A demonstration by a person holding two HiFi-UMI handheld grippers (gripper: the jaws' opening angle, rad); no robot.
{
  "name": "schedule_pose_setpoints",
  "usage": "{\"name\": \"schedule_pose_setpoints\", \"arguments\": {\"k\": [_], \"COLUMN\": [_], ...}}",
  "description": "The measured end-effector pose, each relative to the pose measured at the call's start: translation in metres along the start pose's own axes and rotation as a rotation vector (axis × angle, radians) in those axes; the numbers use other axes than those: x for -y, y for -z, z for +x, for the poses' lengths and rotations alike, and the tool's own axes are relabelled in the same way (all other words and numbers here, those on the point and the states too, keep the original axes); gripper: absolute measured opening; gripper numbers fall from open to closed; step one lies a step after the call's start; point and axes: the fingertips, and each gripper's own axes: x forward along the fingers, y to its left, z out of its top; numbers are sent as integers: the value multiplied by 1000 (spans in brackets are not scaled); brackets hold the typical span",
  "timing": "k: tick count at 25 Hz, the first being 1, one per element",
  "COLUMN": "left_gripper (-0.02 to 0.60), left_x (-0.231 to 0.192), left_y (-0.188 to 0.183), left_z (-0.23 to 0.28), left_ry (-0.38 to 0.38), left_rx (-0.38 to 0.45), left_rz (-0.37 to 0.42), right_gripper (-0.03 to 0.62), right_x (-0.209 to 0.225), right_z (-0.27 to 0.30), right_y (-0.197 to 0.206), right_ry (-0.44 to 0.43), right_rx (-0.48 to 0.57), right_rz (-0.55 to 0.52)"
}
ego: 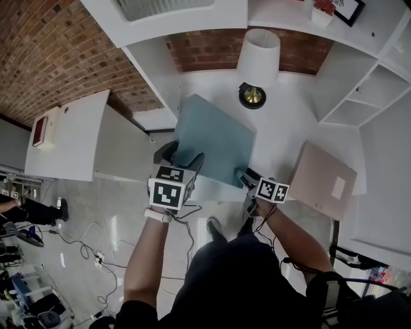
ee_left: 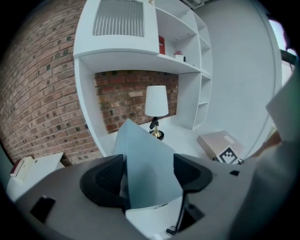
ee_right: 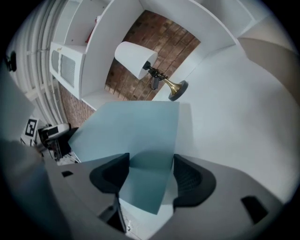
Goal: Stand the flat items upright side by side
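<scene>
A: Head view: the left gripper [ego: 183, 158] and right gripper [ego: 248, 177] hold the teal flat item [ego: 212, 138] tilted over the desk's [ego: 289, 122] front edge.

B: Left gripper view: jaws clamped on its corner. Right gripper view: same. Tip it upright evenly.

No words or numbers are legible. Black-and-white square markers, without letters, sit on the left hand-held gripper [ego: 182, 156] and right hand-held gripper [ego: 246, 178]; the pale label [ego: 338, 187] on the tan box [ego: 314, 170] shows nothing legible, the framed print's [ego: 347, 8] lettering unreadable.
</scene>
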Motion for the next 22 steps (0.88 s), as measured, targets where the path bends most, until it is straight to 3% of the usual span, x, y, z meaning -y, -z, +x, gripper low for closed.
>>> {"name": "schedule_pose_setpoints", "arguments": {"k": [5,9,14,18,22], "left_gripper": [318,318,318,318,318], "left_x": [39,88,150,175,178], "left_y": [-28,-54,-65,-64,-72], "left_z": [-10,-16,-22,-26,-34], "left_ry": [69,180,302,358,397], "left_rx": [30,45,31,32,120], "left_rz": [172,276,419,470,436], "right_gripper": [257,202,243,275,273], "right_x": [2,2,11,-8,-45], "right_z": [-7,-15,-28,-53,-77], "right_y": [-6,-11,-15,-24,-24], "right_ry": [82,135,214,180,107], "right_rx": [-49,-77,-87,-58,-37], "right_rz": [-180,-263,-326,-423,-607]}}
